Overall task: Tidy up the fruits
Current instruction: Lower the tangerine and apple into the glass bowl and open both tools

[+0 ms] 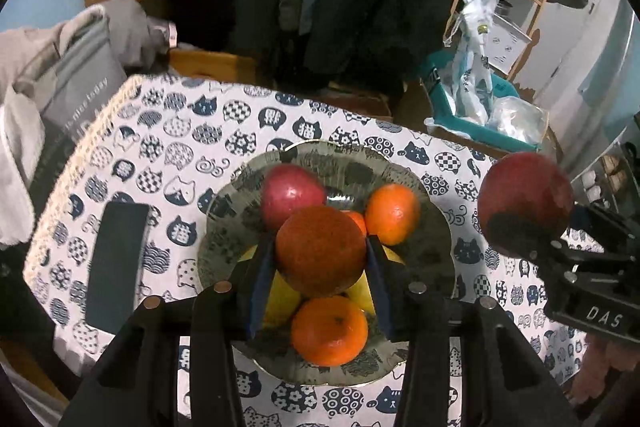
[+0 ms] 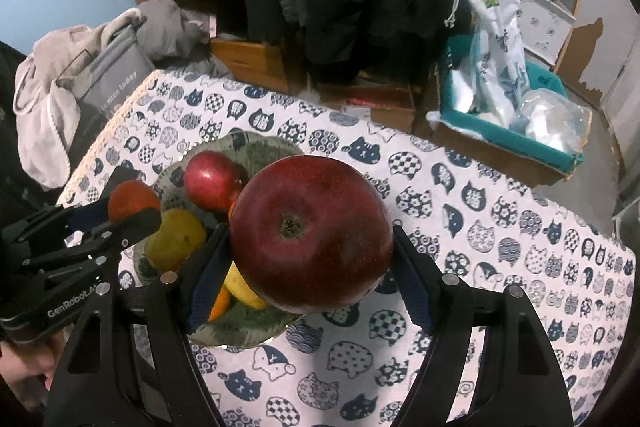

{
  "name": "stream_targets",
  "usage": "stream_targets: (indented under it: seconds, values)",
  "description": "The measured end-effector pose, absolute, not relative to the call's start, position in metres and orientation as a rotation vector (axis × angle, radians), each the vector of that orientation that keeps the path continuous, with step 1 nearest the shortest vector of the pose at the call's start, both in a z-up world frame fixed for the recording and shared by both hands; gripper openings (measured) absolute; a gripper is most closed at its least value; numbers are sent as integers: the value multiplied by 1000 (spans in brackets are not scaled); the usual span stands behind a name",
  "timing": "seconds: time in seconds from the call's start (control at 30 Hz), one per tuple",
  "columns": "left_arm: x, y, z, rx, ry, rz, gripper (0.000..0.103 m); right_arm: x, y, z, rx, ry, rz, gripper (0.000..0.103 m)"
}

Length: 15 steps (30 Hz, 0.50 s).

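Observation:
My left gripper (image 1: 320, 255) is shut on a dark orange (image 1: 320, 251), held just above a patterned plate (image 1: 432, 239) on the cat-print cloth. On the plate lie a red apple (image 1: 290, 193), two tangerines (image 1: 392, 213) (image 1: 329, 331) and yellow fruit (image 1: 282, 297). My right gripper (image 2: 310, 239) is shut on a large dark red apple (image 2: 312, 233), held above the cloth just right of the plate (image 2: 248, 327). That apple (image 1: 526, 205) also shows at the right of the left wrist view. In the right wrist view the left gripper (image 2: 120, 215) holds the orange (image 2: 132, 203) over the plate's left side.
A dark phone (image 1: 116, 267) lies on the cloth left of the plate. A grey bag and clothes (image 2: 96, 83) sit at the table's far left corner. A teal box of plastic bags (image 2: 508, 107) stands on the floor beyond the table. Dark coats hang behind.

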State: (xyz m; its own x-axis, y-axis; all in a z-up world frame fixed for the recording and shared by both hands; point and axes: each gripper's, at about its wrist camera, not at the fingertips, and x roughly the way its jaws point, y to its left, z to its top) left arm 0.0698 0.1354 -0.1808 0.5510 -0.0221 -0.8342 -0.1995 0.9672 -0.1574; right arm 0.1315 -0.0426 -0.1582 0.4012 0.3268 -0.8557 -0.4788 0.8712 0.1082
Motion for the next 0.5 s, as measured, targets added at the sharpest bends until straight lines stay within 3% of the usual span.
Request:
stream_targets:
  seconds: [0.23, 0.37, 0.5]
  values:
    - [77, 137, -195, -255, 1025, 96, 46, 137, -39, -169, -159, 1069, 511, 76]
    - [76, 138, -193, -239, 1009, 108, 65, 141, -37, -172, -145, 1079, 512, 76]
    - [71, 145, -186, -236, 993, 130, 68, 143, -34, -176, -136, 1090, 522, 76]
